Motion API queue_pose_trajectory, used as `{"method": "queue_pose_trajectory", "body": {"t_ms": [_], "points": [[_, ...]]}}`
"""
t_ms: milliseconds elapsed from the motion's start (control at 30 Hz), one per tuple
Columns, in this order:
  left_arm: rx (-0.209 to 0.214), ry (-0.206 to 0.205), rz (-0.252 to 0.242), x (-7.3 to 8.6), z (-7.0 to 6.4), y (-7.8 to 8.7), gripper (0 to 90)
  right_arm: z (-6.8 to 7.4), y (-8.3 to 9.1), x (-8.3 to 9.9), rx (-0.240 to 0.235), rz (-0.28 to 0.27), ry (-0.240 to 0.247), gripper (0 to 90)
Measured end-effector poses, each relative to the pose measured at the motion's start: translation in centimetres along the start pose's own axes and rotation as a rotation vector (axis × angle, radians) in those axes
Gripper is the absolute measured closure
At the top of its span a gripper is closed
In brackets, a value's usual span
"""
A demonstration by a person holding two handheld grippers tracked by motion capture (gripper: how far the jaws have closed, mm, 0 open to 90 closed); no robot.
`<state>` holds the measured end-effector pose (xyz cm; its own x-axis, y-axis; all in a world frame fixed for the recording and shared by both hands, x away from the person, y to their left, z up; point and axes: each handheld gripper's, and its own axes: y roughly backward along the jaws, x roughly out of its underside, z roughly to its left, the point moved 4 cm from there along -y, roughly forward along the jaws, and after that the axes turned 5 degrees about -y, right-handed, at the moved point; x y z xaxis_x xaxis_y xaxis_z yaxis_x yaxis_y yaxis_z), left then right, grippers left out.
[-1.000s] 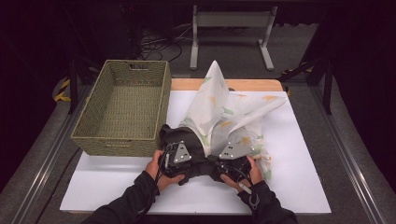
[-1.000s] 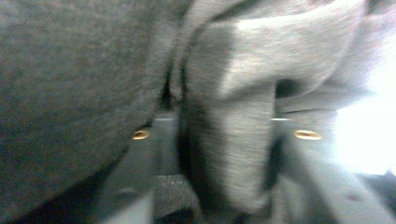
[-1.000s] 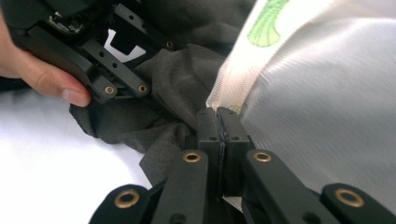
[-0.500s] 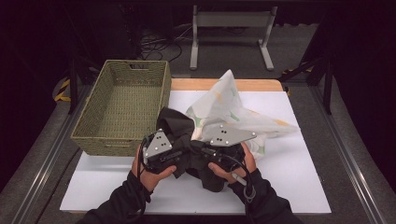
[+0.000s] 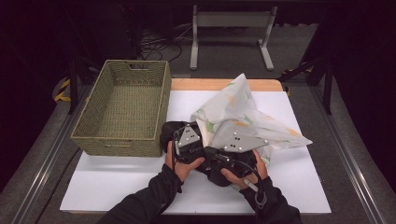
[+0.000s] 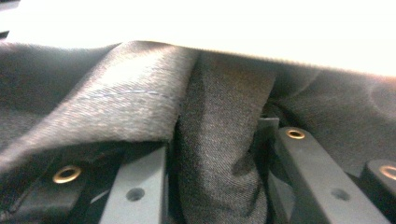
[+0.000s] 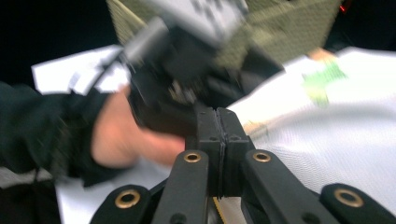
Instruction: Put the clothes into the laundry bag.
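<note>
A dark grey cloth [image 5: 169, 132] is bunched near the front middle of the table, under and between both hands. My left gripper [image 5: 187, 140] is shut on a fold of this dark cloth [image 6: 219, 140], which fills the gap between its jaws [image 6: 219, 135]. Just to its right, my right gripper [image 5: 236, 144] has its jaws pressed together [image 7: 217, 122], and nothing shows between them. A white cloth with coloured print [image 5: 252, 119] lies crumpled behind and right of the grippers, one corner standing up; its weave [image 7: 336, 135] spreads right of the right jaws.
A woven olive basket [image 5: 120, 109] stands at the left, close to the left hand, and nothing shows inside it. A white sheet [image 5: 140, 186] covers the table, bare at front left and right. Metal rails [image 5: 355, 168] edge both sides.
Both grippers have moved to the right with the dark cloth, which is now bunched tighter between the hands. The white cloth's raised corner has dropped lower and shifted right.
</note>
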<state>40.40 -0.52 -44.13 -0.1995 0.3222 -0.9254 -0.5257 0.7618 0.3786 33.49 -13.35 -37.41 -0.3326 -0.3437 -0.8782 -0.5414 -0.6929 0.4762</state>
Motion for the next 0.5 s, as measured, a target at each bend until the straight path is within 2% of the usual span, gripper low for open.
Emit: {"method": "queue_pose_trajectory", "body": {"t_ms": [33,100,200,267,300,333,367,400,433,500], "points": [[0.01,0.005,-0.006,0.1,0.0,-0.1,64.1,-0.4,0.1,0.7,0.021,0.009,0.004,89.8],[0.035,-0.015,-0.006,0.2,-0.1,0.1,56.9,-1.3,0.5,2.5,0.073,0.027,0.01,89.7],[0.073,-0.085,0.033,0.6,-0.3,1.1,50.6,-1.8,0.7,3.4,0.078,0.035,-0.006,89.7],[0.125,-0.107,0.061,0.9,-0.3,2.1,40.1,-2.0,1.1,3.9,0.094,0.042,0.001,89.8],[0.173,-0.101,0.084,1.2,-0.3,3.3,34.8,-2.1,1.2,4.0,0.096,0.042,0.0,89.8],[0.181,-0.104,0.093,1.3,-0.3,4.0,26.1,-2.1,1.4,4.4,0.095,0.046,-0.007,89.7],[0.179,-0.124,0.113,1.3,-0.2,4.8,24.8,-2.1,1.5,4.5,0.096,0.047,-0.005,89.7],[0.179,-0.124,0.113,1.3,-0.2,4.8,21.8,-2.1,1.5,4.5,0.096,0.047,-0.005,89.7],[0.158,-0.137,0.141,1.4,-0.1,5.6,21.8,-2.0,1.5,4.7,0.094,0.054,-0.007,89.7],[0.135,-0.156,0.14,1.6,0.2,7.0,18.1,-1.8,1.8,4.9,0.092,0.054,-0.009,89.7]]}}
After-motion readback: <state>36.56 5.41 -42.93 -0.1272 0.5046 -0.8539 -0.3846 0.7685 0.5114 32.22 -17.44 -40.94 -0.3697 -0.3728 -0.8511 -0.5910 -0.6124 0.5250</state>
